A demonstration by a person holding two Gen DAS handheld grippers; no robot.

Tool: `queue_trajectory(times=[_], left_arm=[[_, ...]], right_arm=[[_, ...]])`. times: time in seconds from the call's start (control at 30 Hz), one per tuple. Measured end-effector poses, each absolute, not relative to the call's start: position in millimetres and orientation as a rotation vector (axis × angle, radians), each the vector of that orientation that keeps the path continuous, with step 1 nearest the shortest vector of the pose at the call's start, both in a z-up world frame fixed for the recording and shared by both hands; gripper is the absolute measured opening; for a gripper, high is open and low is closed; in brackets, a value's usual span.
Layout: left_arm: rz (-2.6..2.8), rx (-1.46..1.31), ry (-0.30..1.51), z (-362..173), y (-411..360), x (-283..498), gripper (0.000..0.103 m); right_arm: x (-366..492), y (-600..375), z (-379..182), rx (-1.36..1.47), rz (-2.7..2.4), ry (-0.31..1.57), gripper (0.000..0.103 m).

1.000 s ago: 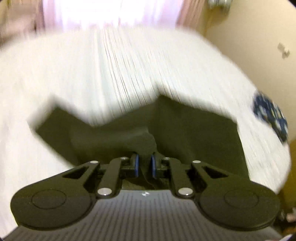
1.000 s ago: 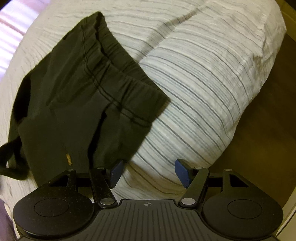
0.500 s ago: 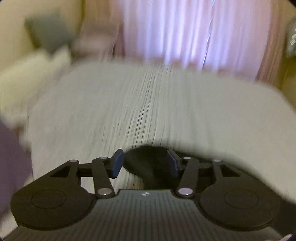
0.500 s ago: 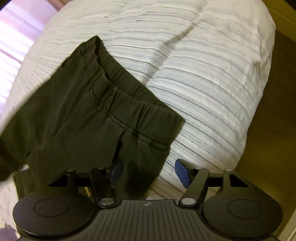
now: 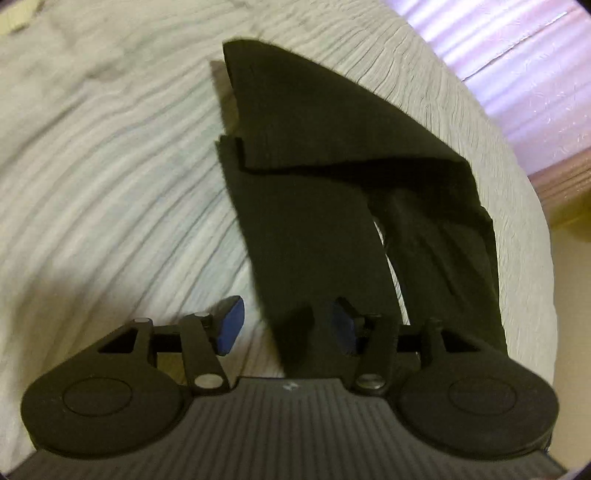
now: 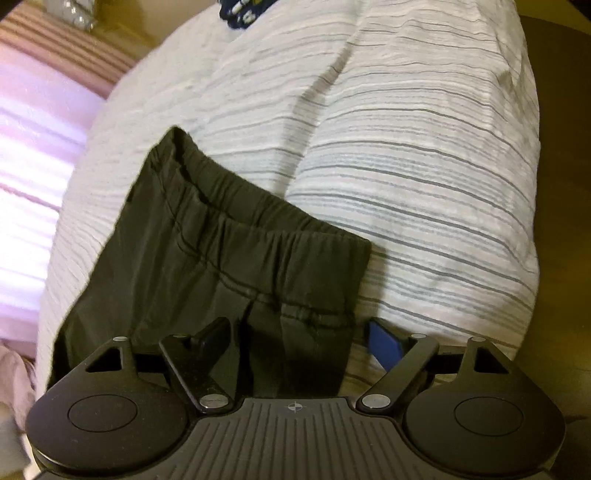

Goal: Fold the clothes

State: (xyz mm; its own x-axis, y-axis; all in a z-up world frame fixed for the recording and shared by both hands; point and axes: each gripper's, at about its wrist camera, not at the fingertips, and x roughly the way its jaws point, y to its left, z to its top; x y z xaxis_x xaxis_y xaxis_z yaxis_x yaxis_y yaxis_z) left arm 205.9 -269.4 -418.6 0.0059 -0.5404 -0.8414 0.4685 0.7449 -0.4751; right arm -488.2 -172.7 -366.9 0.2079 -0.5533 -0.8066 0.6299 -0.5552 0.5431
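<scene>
A pair of dark olive trousers (image 5: 325,177) lies on the striped white bedding (image 5: 110,184), one leg end folded back over the rest. My left gripper (image 5: 286,326) is open just above the near leg end, and the cloth lies loose between its blue pads (image 5: 231,325). In the right wrist view the elastic waistband (image 6: 258,236) of the trousers (image 6: 177,280) faces away from me. My right gripper (image 6: 303,339) is open over the waistband corner, with the cloth lying between its fingers.
Pink curtains (image 5: 535,74) hang beyond the bed. A dark blue patterned cloth (image 6: 236,11) sits at the far edge of the bedding (image 6: 406,147). Brown floor (image 6: 561,184) shows past the bed's right side.
My left gripper was shut on the trousers, then opened and swung round to look along the leg. The right gripper moved forward over the waistband corner.
</scene>
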Motion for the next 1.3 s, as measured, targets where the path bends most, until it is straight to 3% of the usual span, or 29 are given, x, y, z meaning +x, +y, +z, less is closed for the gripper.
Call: queue_trajectory(times=[0.03,0.07,0.1,0.13,0.17,0.3,0.47,0.53,0.57,0.6,0.63,0.7,0.73,0.83,1.03,1.3], left_arm=[[-0.788,-0.066,1.353,-423,-275,205,0.043],[-0.786,-0.066,1.353,-428,-281,205,0.033],[-0.785,-0.062,1.348,-427,-282,204,0.013],[-0.785,-0.060,1.343,-426,-282,203,0.006],[-0.785,-0.075,1.339,-423,-280,204,0.003],[-0.803,-0.139,1.252,-376,-254,205,0.002],[-0.738,-0.112,1.103,-273,-210,214,0.003],[-0.675,-0.058,1.059,-237,-198,223,0.008],[-0.646,-0.028,1.037,-221,-193,227,0.020],[-0.640,0.038,1.019,-218,-198,230,0.042],[-0.595,0.133,1.001,-221,-206,231,0.047],[-0.515,0.265,0.987,-234,-215,231,0.043],[-0.511,0.285,1.020,-248,-216,224,0.044],[-0.449,0.249,1.130,-278,-183,199,0.044],[-0.296,0.117,1.284,-326,-82,132,0.044],[-0.262,0.062,1.309,-325,-32,59,0.044]], right_arm=[[-489,-174,-368,1.507,-1.534,0.054,0.077],[-490,-176,-369,1.499,-1.526,0.032,0.071],[-491,-180,-370,1.507,-1.540,0.040,0.051],[-493,-182,-372,1.510,-1.528,0.032,0.032],[-494,-185,-370,1.503,-1.499,0.019,0.025],[-495,-201,-332,1.345,-1.447,0.031,0.021],[-508,-233,-247,1.092,-1.367,0.017,0.020],[-511,-250,-219,0.994,-1.336,0.035,0.020],[-512,-258,-206,0.948,-1.319,0.045,0.020],[-511,-267,-201,0.924,-1.313,0.079,0.021],[-511,-276,-196,0.902,-1.307,0.113,0.023],[-515,-289,-203,0.945,-1.295,0.181,0.030],[-519,-291,-210,1.002,-1.285,0.195,0.043],[-534,-288,-240,1.165,-1.242,0.246,0.060],[-574,-271,-304,1.432,-1.205,0.296,0.063],[-607,-261,-327,1.496,-1.134,0.217,0.063]])
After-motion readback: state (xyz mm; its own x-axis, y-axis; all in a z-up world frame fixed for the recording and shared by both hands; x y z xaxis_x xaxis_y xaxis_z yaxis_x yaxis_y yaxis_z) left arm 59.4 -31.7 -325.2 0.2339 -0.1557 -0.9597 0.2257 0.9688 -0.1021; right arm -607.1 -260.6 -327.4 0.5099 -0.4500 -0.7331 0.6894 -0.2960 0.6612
